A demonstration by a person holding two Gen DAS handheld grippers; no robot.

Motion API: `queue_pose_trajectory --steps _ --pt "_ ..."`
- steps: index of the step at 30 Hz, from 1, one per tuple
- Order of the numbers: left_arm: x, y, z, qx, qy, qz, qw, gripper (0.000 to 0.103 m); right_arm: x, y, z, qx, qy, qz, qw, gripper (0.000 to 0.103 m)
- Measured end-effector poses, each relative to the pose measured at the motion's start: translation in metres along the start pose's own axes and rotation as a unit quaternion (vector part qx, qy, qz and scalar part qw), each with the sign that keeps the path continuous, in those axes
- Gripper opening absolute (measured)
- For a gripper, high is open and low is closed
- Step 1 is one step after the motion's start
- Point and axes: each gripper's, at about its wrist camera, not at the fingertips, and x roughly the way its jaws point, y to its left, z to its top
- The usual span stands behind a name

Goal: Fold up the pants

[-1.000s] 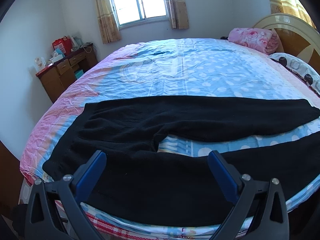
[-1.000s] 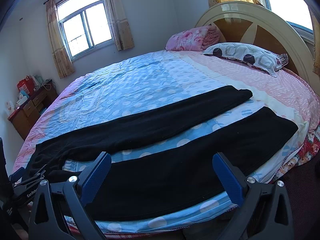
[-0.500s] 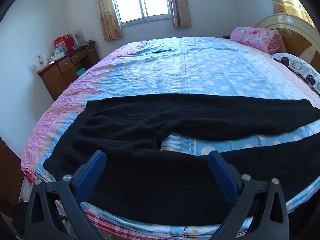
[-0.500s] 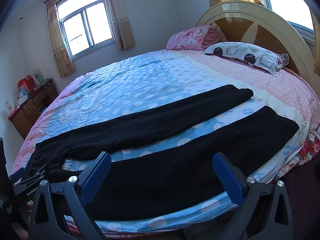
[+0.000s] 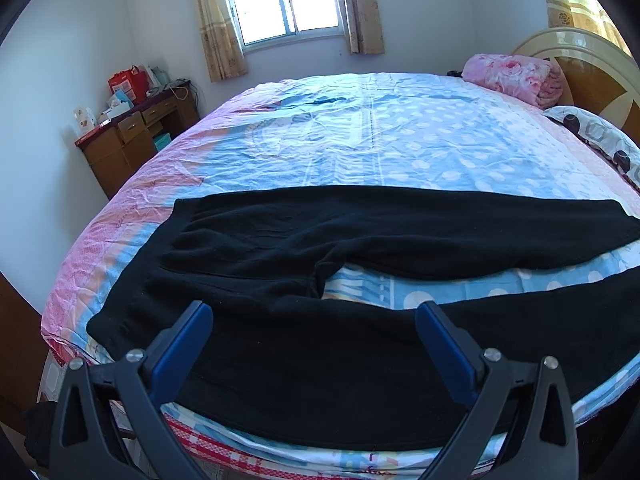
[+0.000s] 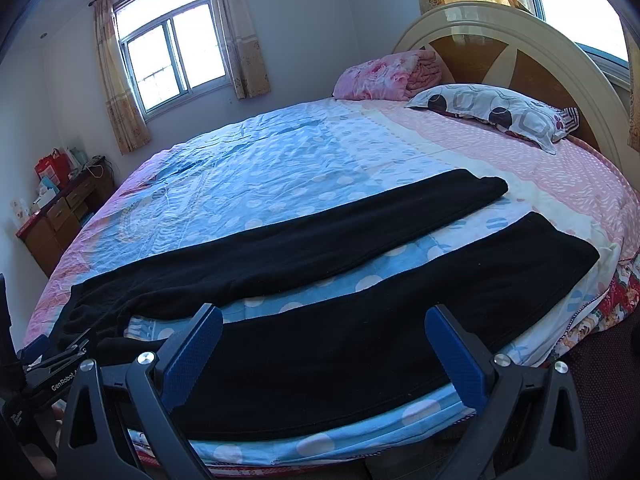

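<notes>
Black fleece pants (image 5: 304, 248) lie spread flat across the near part of a wide bed with a blue, pink and white dotted cover (image 5: 380, 140). Their waistband sits at the left end near the bed's left edge, and the two legs run to the right, apart from each other, with a strip of cover showing between them. The near leg (image 6: 360, 332) lies along the near edge of the bed; the far leg (image 6: 320, 236) ends short of a white pillow with dark round spots (image 6: 492, 110).

The left gripper (image 5: 314, 316) hangs over the near leg close to the crotch, its blue-padded fingers (image 5: 184, 344) spread wide and holding nothing. The right gripper (image 6: 324, 316) hangs over the middle of the near leg, likewise spread wide and holding nothing. In the right wrist view the left gripper's black body shows at the lower left, with white lettering that reads "GenRobot" before it is cut off.

A folded pink flowered blanket (image 5: 512, 78) rests at the far right beside the arched cream and wood headboard (image 6: 516, 52). A brown wooden bench with drawers (image 5: 132, 136) stands against the far left wall, carrying a red bag (image 5: 128, 82) and small boxes whose print is too small to read. A curtained window (image 5: 284, 0) is in the far wall.
</notes>
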Motion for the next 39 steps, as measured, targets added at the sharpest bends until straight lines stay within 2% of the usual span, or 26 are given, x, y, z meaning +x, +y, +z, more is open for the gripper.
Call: queue_pose_trajectory --steps 21,27,32,39 --pt "-0.001 -0.004 0.002 0.001 0.003 -0.006 1.0 0.103 0.006 -0.001 -0.003 -0.007 0.008 -0.013 1.0 0.102" --pt "-0.005 -0.008 0.003 0.01 -0.004 -0.008 0.9999 0.103 0.006 -0.004 -0.002 -0.005 0.007 -0.028 1.0 0.102" --pt "-0.004 -0.007 0.005 0.006 -0.002 -0.009 0.9999 0.103 0.01 -0.003 -0.003 -0.022 0.011 -0.058 0.998 0.102" --pt "-0.004 -0.006 0.004 0.006 -0.003 -0.01 0.9999 0.103 0.012 -0.005 -0.003 -0.021 0.015 -0.061 0.998 0.102"
